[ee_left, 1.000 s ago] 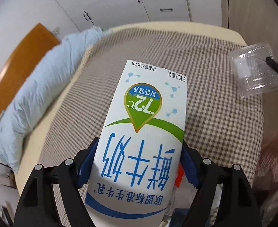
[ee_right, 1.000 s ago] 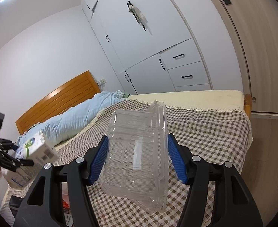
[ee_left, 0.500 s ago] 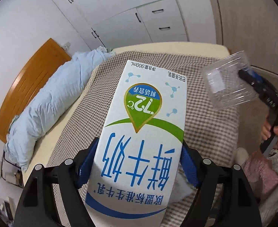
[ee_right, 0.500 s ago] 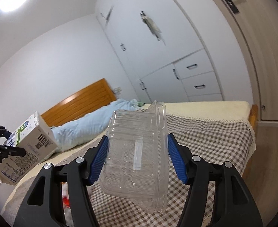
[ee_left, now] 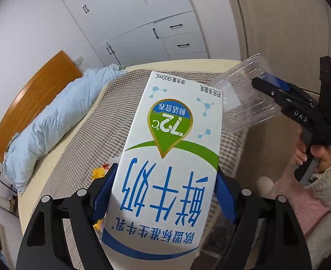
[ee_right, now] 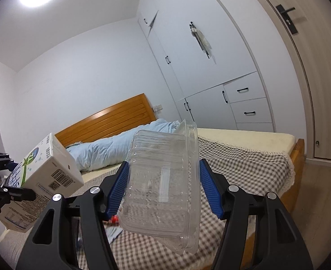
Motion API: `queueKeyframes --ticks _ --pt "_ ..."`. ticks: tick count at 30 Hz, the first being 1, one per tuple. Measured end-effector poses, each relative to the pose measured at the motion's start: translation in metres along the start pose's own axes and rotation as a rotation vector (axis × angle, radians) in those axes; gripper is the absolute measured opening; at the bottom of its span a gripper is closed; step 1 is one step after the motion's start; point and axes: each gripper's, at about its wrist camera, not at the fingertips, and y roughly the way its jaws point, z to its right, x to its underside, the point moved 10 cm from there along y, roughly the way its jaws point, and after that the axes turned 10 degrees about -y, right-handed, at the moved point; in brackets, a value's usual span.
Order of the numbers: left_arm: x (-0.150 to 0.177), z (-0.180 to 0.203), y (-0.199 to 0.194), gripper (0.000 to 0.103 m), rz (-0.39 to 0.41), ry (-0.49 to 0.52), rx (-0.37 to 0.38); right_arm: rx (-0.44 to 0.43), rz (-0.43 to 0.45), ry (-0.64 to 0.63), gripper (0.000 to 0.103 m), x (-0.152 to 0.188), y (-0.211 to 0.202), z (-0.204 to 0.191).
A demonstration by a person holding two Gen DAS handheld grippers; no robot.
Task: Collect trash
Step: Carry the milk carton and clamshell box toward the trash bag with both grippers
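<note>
Bedroom with a checked-cover bed (ee_right: pixel 244 164): left tongs (ee_left: pixel 165 193) clamp a white-and-blue cardboard milk carton (ee_left: pixel 172 146), right tongs (ee_right: pixel 163 184) grip a clear plastic clamshell box (ee_right: pixel 163 180), both held up above the bed.

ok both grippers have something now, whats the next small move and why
Probably carry both away from the bed toward wherever trash goes; no bin shows in either view. The left gripper is clamped on the milk carton and the right gripper on the clear plastic container, both lifted off the checked cover, so neither can pick up the small scraps left there.
</note>
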Motion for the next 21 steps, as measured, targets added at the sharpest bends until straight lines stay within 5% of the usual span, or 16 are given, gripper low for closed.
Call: queueKeyframes --ticks 21 --pt "0.101 0.070 -0.032 0.076 0.037 -0.035 0.056 -0.054 -0.095 -0.120 0.061 0.046 -0.087 -0.020"
